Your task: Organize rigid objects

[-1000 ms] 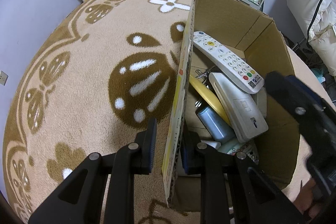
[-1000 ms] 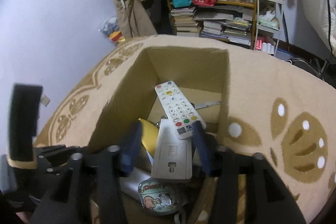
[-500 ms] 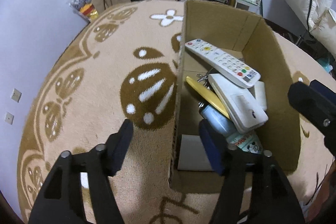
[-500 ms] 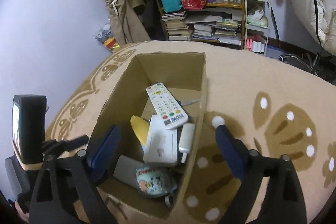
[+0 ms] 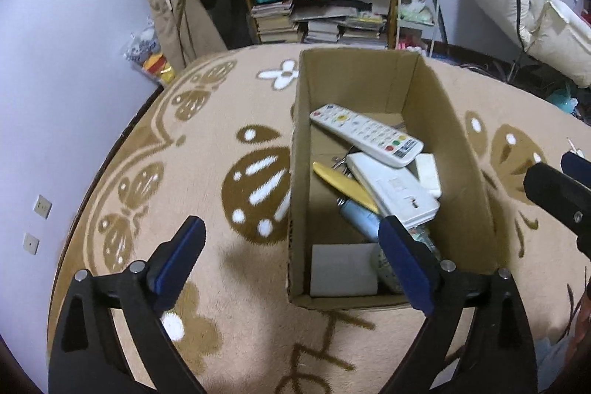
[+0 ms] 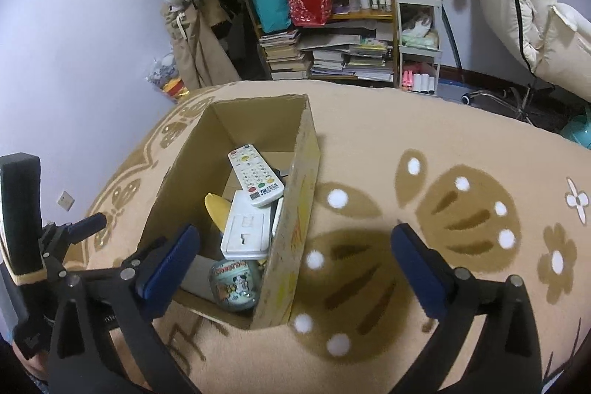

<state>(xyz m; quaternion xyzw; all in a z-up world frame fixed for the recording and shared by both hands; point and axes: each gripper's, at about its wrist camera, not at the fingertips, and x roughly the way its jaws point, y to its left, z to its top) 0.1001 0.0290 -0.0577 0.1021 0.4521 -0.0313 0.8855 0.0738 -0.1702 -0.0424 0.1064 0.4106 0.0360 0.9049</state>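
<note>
An open cardboard box [image 5: 469,172] [image 6: 295,209] stands on a beige patterned blanket. Inside lie a white remote [image 5: 365,134] [image 6: 255,179], a white flat device [image 5: 395,189] [image 6: 245,229], a yellow object [image 5: 343,187] [image 6: 217,209], a blue-grey can [image 5: 360,218], a round cartoon tin [image 6: 233,284] and a white card [image 5: 343,270]. My left gripper [image 5: 291,261] is open and empty, raised above the box's near left wall. My right gripper [image 6: 295,264] is open and empty, above the box's near right wall.
The blanket [image 5: 184,172] has brown beetle and flower patterns. A cluttered bookshelf [image 6: 332,35] with books, a red bag and a teal bin stands behind. A white cart [image 6: 419,35] and white bedding [image 6: 546,6] are at the back right. The wall is on the left.
Both grippers opened wide, let go of the box walls and pulled up and back. The box stays on the blanket.
</note>
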